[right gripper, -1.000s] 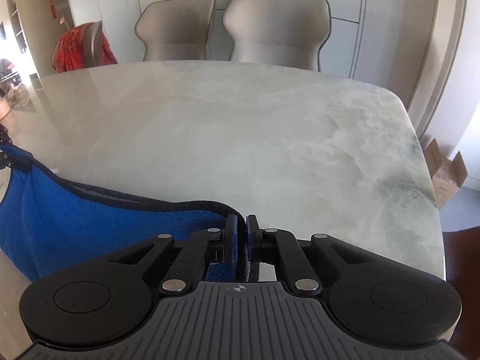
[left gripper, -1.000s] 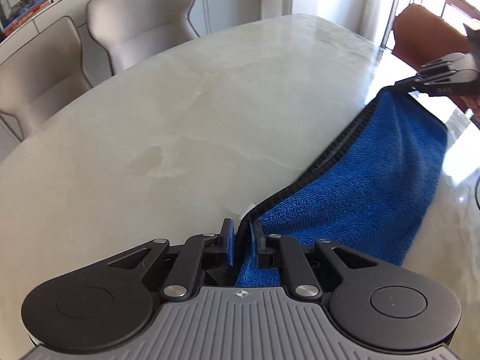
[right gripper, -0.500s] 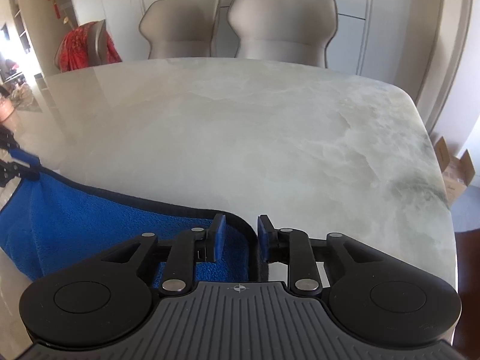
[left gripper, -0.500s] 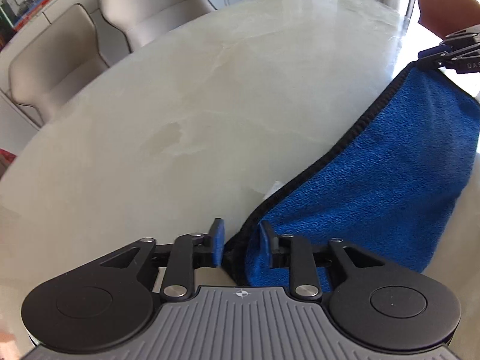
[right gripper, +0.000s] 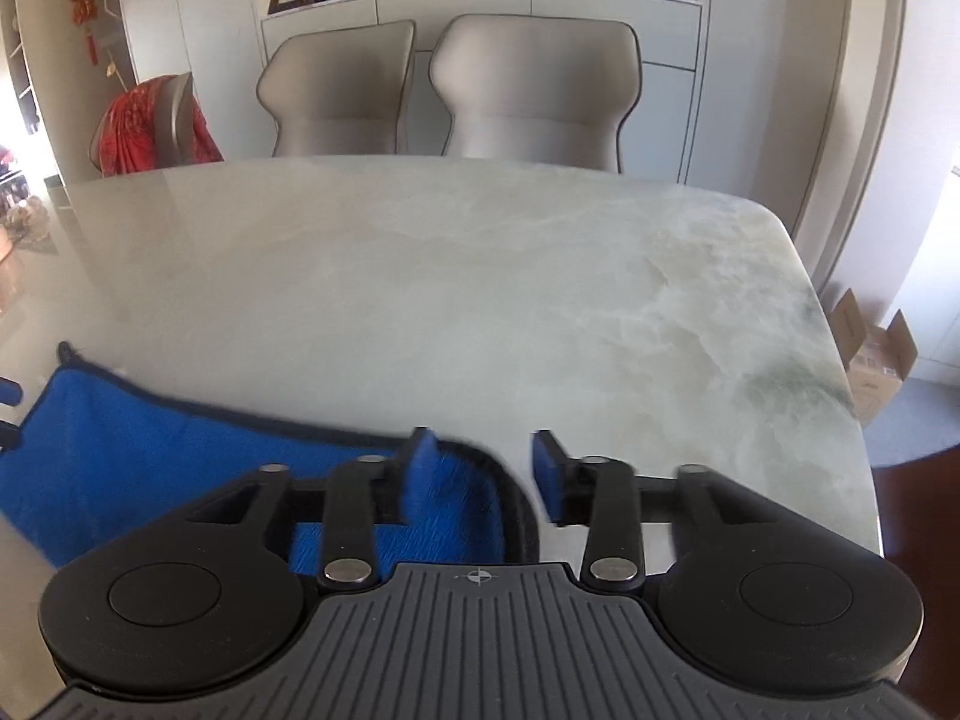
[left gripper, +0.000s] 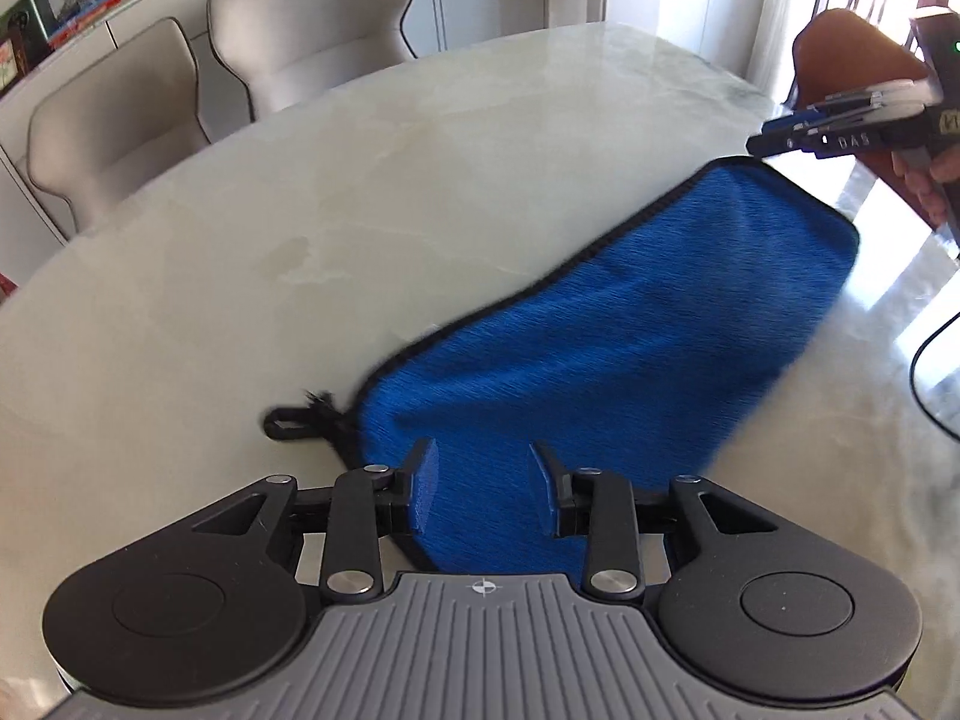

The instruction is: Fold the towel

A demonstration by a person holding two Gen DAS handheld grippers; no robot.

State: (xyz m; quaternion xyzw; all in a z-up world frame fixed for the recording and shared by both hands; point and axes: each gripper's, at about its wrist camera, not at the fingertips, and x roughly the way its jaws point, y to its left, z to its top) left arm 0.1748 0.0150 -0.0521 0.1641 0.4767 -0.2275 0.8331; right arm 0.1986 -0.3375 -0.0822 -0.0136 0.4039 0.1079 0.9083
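Note:
A blue towel (left gripper: pixel 606 324) with black trim lies on the marble table (left gripper: pixel 300 192), folded over, with its black hanging loop (left gripper: pixel 291 420) sticking out at the near left corner. My left gripper (left gripper: pixel 483 489) is open just above the towel's near end and holds nothing. My right gripper (right gripper: pixel 480 474) is open over the towel's other end (right gripper: pixel 180 462) and holds nothing. The right gripper also shows in the left wrist view (left gripper: pixel 840 126), above the towel's far corner.
Two beige chairs (right gripper: pixel 444 90) stand at the table's far side, before a white sideboard. A chair with red cloth (right gripper: pixel 144 126) stands far left. A brown chair (left gripper: pixel 852 54) and a black cable (left gripper: pixel 930 372) are at the right. A cardboard box (right gripper: pixel 870 354) sits on the floor.
Both grippers have opened and let go of the towel corners. The towel has dropped flat onto the table, and both grippers have drawn back a little.

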